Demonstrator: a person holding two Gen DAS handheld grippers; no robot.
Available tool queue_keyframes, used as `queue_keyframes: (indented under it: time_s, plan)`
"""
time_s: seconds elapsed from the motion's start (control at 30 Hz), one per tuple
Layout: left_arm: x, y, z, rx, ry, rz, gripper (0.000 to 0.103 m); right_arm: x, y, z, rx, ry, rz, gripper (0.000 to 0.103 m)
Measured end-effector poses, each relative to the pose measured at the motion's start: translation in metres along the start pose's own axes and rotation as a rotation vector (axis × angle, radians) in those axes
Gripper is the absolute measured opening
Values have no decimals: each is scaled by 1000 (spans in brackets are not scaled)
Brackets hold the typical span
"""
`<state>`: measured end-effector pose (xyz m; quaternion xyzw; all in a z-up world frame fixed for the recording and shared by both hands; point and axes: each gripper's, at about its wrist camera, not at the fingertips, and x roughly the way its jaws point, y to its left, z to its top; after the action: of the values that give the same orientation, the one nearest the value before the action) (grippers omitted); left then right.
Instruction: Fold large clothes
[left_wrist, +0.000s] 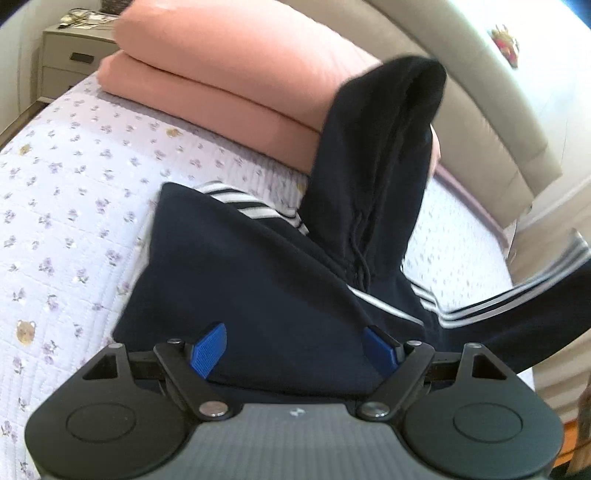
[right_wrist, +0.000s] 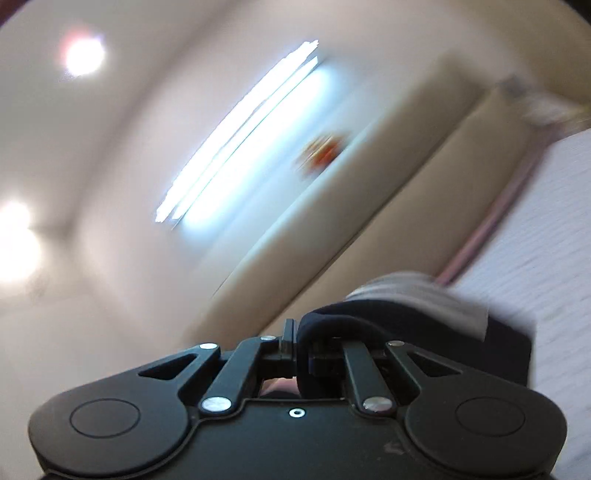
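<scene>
A navy hoodie (left_wrist: 258, 288) with white stripes lies on the bed's floral quilt (left_wrist: 55, 192). Its hood (left_wrist: 388, 129) stands raised, drawstrings hanging, and what holds it up is out of view. A striped sleeve (left_wrist: 517, 306) stretches off to the right, blurred. My left gripper (left_wrist: 295, 347) hovers low over the hoodie's body, jaws wide open, with its blue pads (left_wrist: 208, 349) apart above the cloth. In the right wrist view my right gripper (right_wrist: 295, 343) is shut on a fold of the navy hoodie (right_wrist: 406, 321), whose striped cloth drapes over the right finger. That gripper points toward the wall, and the view is blurred.
A folded pink blanket (left_wrist: 221, 74) lies at the head of the bed behind the hoodie. A nightstand (left_wrist: 70, 55) stands at the far left. A padded beige headboard (left_wrist: 480, 92) runs along the right. The right wrist view shows the headboard (right_wrist: 369, 206), a bright window (right_wrist: 240, 133) and quilt (right_wrist: 546, 240).
</scene>
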<state>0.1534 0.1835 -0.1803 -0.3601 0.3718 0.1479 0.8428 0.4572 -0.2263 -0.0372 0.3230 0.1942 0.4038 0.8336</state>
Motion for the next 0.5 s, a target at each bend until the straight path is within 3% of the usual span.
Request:
queue_keyframes:
  time_s: [0.13,0.23,0.33,0.43,0.5]
  plan:
    - [-10,20,2,-30,-45,12,83,65,31,-113,-64,313,15,8]
    - [-15,35,2,-51,-56,25,83,92,10,-211,-31,568,-80,8]
    - [-17,47,0,-64,-54,36,83,101,-19,-273,26,718,-168,9]
    - [-15,59,-2,-93,-44,22,83,103,-35,-289,117,767,-179,25]
    - [-15,64,-4,-114,-43,6,83,106,-43,-284,175,762,-138,63]
